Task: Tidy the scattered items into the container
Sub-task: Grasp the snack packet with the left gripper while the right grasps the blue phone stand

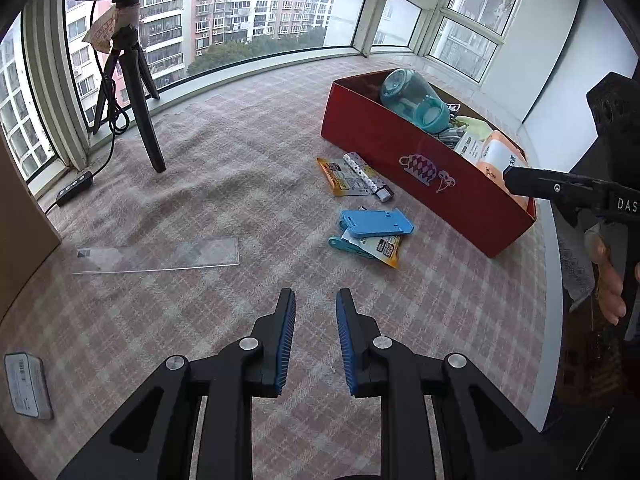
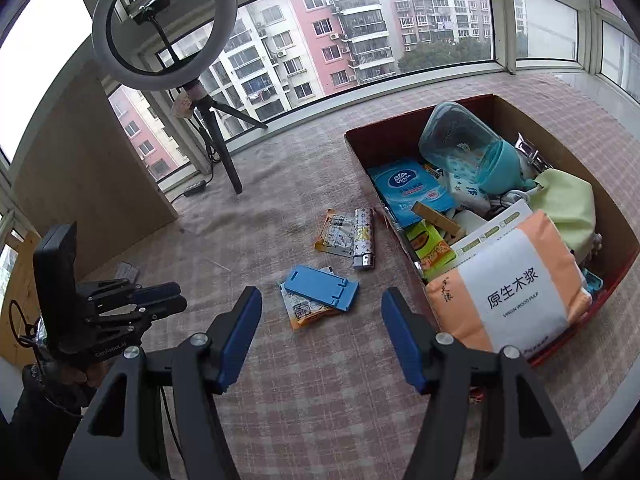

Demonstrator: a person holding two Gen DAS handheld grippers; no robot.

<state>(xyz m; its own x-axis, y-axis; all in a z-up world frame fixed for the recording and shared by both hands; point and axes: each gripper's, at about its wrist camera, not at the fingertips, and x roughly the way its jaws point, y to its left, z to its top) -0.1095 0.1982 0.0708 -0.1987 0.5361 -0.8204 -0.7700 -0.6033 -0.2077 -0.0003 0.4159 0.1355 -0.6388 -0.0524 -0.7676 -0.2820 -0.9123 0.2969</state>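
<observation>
We are holding our left gripper point(image 1: 316, 300) slightly apart, gripping nothing. Our right gripper point(image 2: 320, 300), wider apart and also gripping nothing, is pointing at the flat blue plastic stand point(image 2: 322, 287), with the red cardboard box point(image 2: 612, 280) at two o'clock.

I face a curved window point(image 2: 360, 28) with apartment blocks outside in grey daylight. A ring light point(image 2: 164, 24) on a tripod point(image 1: 136, 92) stands just before that window, on the pink checked cloth point(image 1: 200, 184).

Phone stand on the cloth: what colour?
Blue phone stand, clearest in the right wrist view.
</observation>
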